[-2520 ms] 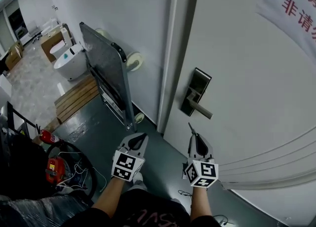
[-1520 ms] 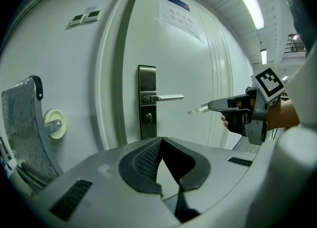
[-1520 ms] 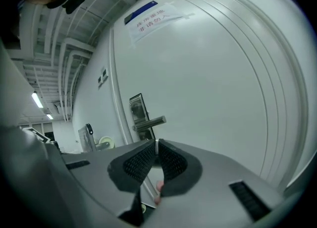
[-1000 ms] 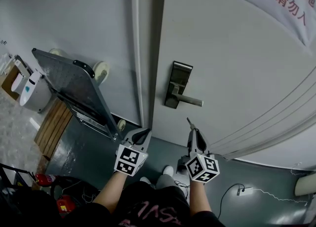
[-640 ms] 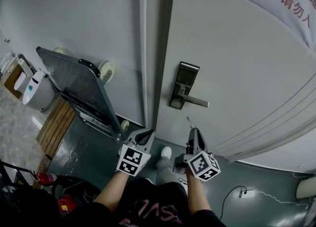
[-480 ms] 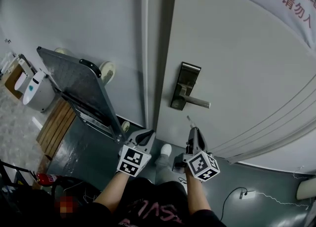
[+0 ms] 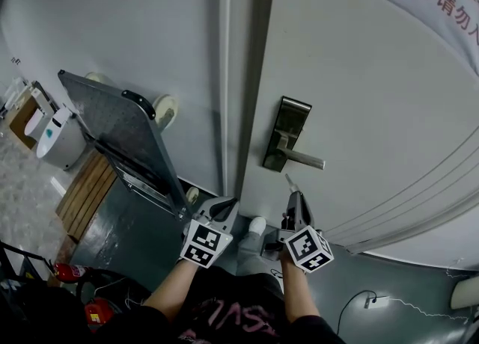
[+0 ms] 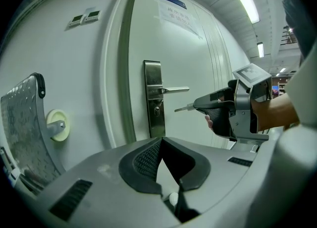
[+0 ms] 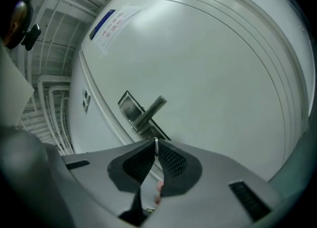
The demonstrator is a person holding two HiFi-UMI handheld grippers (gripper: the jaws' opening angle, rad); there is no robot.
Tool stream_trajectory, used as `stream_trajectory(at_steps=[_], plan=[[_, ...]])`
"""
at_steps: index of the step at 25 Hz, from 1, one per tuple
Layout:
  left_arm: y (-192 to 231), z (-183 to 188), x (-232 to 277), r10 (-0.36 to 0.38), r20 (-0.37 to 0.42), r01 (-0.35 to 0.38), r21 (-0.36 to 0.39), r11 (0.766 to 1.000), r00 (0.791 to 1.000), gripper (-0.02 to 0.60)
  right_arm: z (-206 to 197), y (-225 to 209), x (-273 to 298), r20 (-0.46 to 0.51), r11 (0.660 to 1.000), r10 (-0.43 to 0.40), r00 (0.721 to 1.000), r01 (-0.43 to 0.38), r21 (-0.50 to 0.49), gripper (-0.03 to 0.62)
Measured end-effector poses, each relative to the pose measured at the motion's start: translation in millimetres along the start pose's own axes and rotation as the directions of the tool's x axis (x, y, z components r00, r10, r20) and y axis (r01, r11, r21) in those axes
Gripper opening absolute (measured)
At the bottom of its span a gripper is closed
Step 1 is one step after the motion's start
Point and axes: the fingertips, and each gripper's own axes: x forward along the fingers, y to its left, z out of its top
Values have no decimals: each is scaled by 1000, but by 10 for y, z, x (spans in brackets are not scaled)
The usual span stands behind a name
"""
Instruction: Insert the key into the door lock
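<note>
One relation decides our move: the key (image 7: 289, 182), pinched in our right claw (image 7: 295, 200), points its long axis at the lock (image 7: 284, 134) by the door's (image 7: 374, 111) left edge, apart from it, below the lever (image 7: 305, 159). Our left claw (image 7: 223, 205), closed on nothing, sits farther left.

Head view from above — gripper views toward shared door lock (image 7: 284, 134)
</note>
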Motion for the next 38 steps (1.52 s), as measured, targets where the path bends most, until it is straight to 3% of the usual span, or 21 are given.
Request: stream_trajectory(at_steps=[26, 38], plan=[[241, -74, 296, 2, -30, -1, 14, 1000, 1000, 12, 2, 5, 722, 39, 992, -18, 999, 13, 125, 78], [300, -215, 215, 11, -61, -10, 9, 1000, 998, 12, 74, -19, 725, 112, 969, -26, 993, -2, 247, 78]])
